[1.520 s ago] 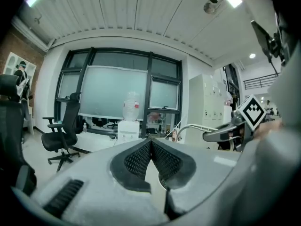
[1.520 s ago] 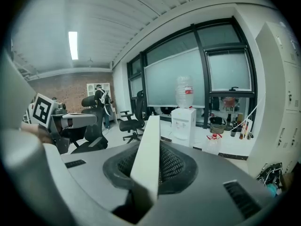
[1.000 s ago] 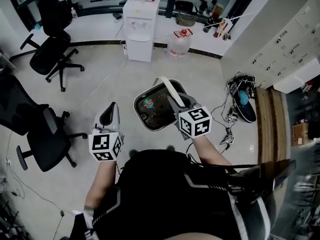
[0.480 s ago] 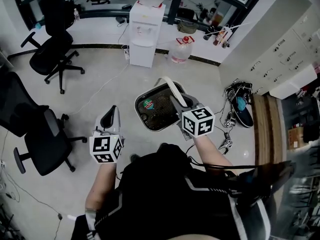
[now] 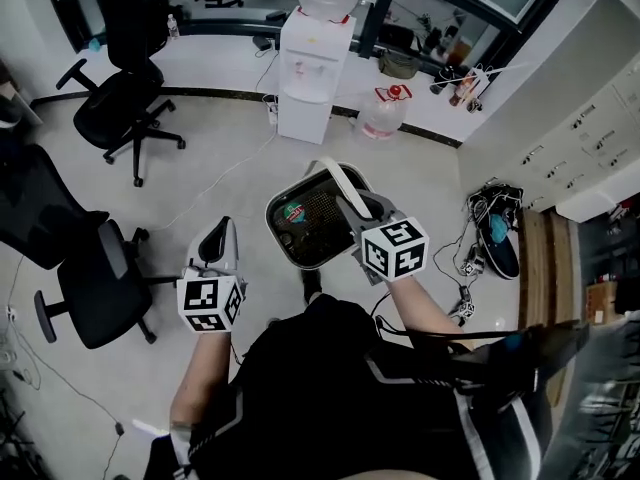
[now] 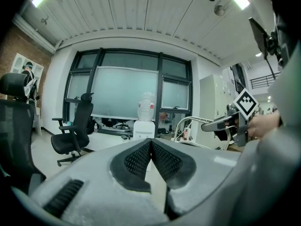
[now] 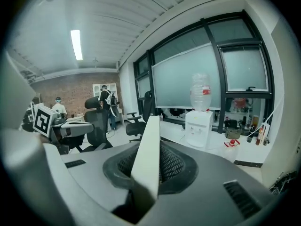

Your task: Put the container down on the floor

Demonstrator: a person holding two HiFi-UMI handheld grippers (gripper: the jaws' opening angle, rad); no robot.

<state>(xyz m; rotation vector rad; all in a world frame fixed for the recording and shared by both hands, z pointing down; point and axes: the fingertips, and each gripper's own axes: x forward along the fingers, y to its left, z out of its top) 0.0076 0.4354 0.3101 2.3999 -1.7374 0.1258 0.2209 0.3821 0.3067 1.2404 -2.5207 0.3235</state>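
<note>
While container (image 5: 275,218) hangs under right claw (image 5: 348,204) — jaws clamped on white handle (image 5: 335,176) — left claw (image 5: 218,236) closed, empty.

Container (image 5: 322,216) label (image 5: 293,211) txt unreadable

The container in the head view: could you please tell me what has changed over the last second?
The person has shifted: the water dispenser and office chair slid rightward in the head view. Nothing was taken or let go. The right claw stays shut on the pale handle of the container, which still hangs off the floor; the left claw stays shut and empty.
</note>
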